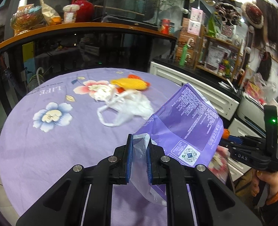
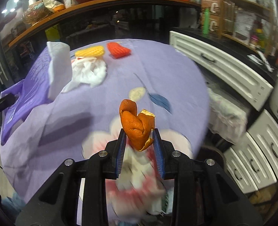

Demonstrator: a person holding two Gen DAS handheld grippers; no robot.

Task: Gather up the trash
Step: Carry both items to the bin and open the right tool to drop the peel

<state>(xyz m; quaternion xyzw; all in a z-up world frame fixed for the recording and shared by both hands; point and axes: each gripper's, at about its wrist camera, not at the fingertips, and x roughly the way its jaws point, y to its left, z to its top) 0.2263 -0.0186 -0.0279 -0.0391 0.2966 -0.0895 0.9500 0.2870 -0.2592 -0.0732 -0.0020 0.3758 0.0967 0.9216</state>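
My left gripper [image 1: 139, 141] is shut on the clear edge of a purple tissue wrapper [image 1: 186, 116], which stands open above the table's right side. The wrapper [image 2: 35, 94] also shows at the left of the right wrist view. An orange peel [image 2: 137, 124] is pinched between the pads of my right gripper [image 2: 139, 137], lifted above the flowered purple tablecloth [image 2: 167, 71]. Further back on the table lie a white plastic bag [image 1: 131, 105], a crumpled tissue [image 1: 103, 92], a yellow foam net [image 1: 129, 83] and a red foam net [image 2: 119, 50].
White drawer cabinets [image 2: 223, 69] stand close to the table's right edge. Behind the table runs a dark glass counter with a wooden top [image 1: 86, 26] that carries a red vase [image 1: 82, 3] and jars. A hand [image 1: 266, 180] holds the right gripper's handle.
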